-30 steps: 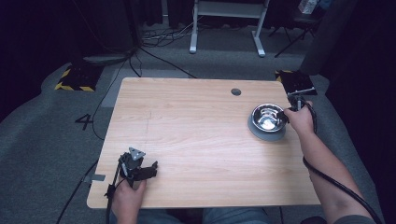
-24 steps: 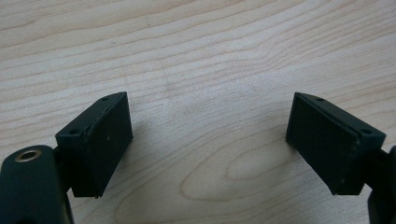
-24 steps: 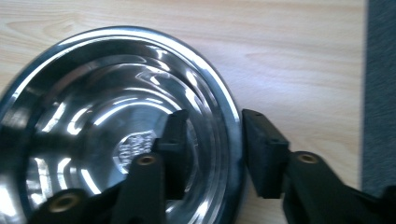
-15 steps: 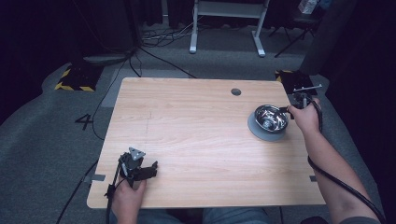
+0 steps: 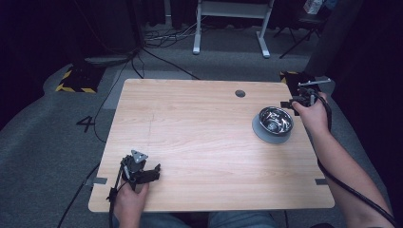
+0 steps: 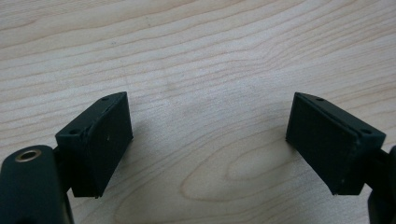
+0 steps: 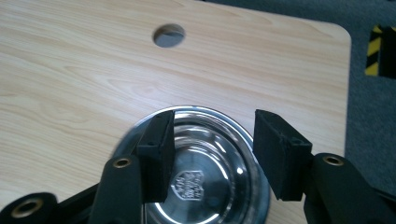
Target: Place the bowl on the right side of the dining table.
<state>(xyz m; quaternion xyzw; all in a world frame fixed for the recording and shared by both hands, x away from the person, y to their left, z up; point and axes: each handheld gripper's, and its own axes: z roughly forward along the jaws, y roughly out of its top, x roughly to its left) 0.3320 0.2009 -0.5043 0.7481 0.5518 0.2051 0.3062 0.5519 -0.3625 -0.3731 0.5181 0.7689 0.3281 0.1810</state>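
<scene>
- Since a second ago the right gripper (image 5: 295, 101) has drawn back from over the bowl (image 5: 275, 119) toward the table's far right edge; the bowl itself has not shifted, and the left gripper (image 5: 151, 173) has stayed in its place.
- From above, the shiny metal bowl sits on a grey round mat (image 5: 271, 135) near the right side of the wooden table (image 5: 204, 137), short of the round hole (image 5: 240, 93) in the top.
- The right hand (image 5: 311, 114) holds its gripper just beyond the bowl's right rim, near the table edge.
- In the right gripper view the jaws stand apart with nothing between them, and the bowl (image 7: 210, 172) lies below and behind them; whether they touch its rim cannot be told. The hole (image 7: 169, 35) shows farther off.
- The left hand (image 5: 129, 199) rests at the near left corner of the table, well apart from the bowl.
- In the left gripper view its jaws are spread wide over bare wood (image 6: 201, 60), gripping nothing.
- Cables and a desk frame (image 5: 230, 28) lie on the grey floor beyond the table.
</scene>
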